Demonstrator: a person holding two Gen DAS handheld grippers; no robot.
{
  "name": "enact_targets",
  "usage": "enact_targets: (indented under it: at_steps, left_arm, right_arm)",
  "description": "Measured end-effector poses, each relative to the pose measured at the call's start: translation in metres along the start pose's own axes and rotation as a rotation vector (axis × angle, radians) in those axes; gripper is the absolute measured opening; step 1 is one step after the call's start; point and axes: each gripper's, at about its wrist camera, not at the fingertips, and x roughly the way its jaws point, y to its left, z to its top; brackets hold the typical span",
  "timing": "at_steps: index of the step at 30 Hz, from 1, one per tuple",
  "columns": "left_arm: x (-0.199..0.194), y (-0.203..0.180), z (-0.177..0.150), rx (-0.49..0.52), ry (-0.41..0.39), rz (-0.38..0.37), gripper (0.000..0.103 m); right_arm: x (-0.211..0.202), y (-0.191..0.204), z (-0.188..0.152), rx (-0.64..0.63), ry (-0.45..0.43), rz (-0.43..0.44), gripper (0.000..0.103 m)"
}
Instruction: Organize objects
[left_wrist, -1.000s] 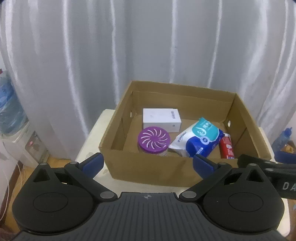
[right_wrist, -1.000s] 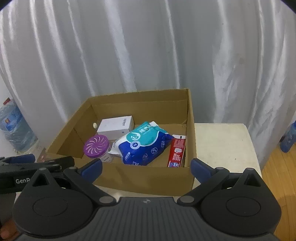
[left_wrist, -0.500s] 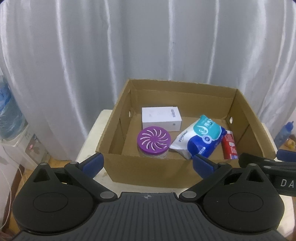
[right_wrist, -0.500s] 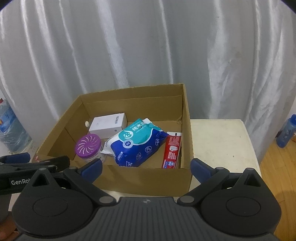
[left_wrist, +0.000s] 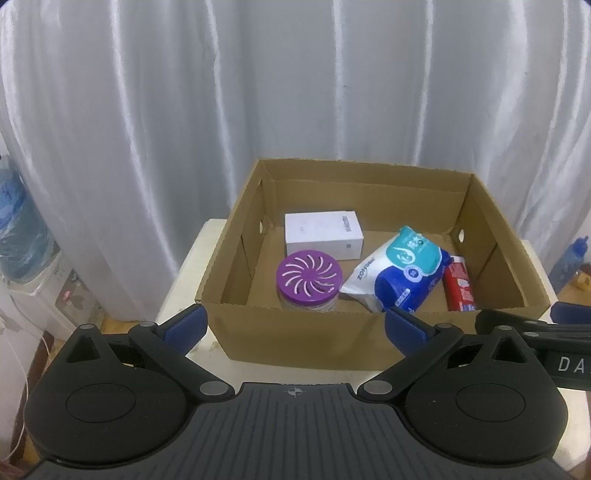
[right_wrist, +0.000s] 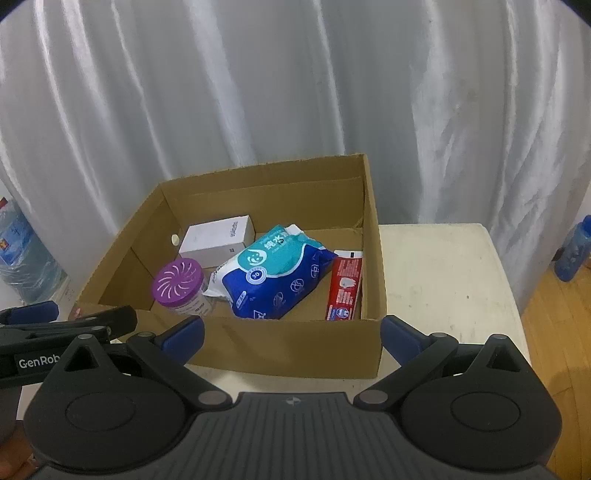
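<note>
Standing at the far left, a large blue water bottle (left_wrist: 18, 236) rises beside the white curtain (left_wrist: 295, 92) that fills the background of both views. Next comes the pale worktop (right_wrist: 443, 280), which carries an open cardboard box (left_wrist: 303, 336) on its left part; the right part of the worktop is bare.

The left hand-held gripper (left_wrist: 295, 325) hangs in front of the box's near wall, its blue-tipped fingers (left_wrist: 184, 325) spread wide apart with nothing between them.

Inside the box, starting from the left, a jar with a purple slotted lid (left_wrist: 309, 277) stands upright near the front wall. Just behind it a white carton (left_wrist: 323, 236) lies flat toward the back. To the right, a blue and teal wipes pack (left_wrist: 402, 273) lies tilted, its crimped end touching or nearly touching the jar. Further right, a red toothpaste box (right_wrist: 344, 284) lies flat along the right wall, just beside the pack.

The right hand-held gripper (right_wrist: 291, 332) also sits before the near wall, toward the box's right corner, its fingers (right_wrist: 400, 334) likewise spread wide and empty. Each tool shows at the edge of the other's view.

At the far right a small blue bottle (right_wrist: 574, 251) stands on the wooden floor (right_wrist: 554, 325).
</note>
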Motion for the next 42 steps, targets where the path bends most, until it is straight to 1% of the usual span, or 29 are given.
enact_targets:
  at_steps: [8, 42]
  left_arm:
    - [-0.0023, -0.0012, 0.0, 0.017, 0.0, 0.002, 0.103]
    - [-0.0025, -0.0038, 0.0006, 0.021, -0.001, 0.004, 0.102]
  right_arm:
    - [-0.0004, -0.0014, -0.0012, 0.012, 0.01, -0.001, 0.103]
    - [-0.001, -0.0053, -0.0017, 0.029, 0.022, -0.002, 0.103]
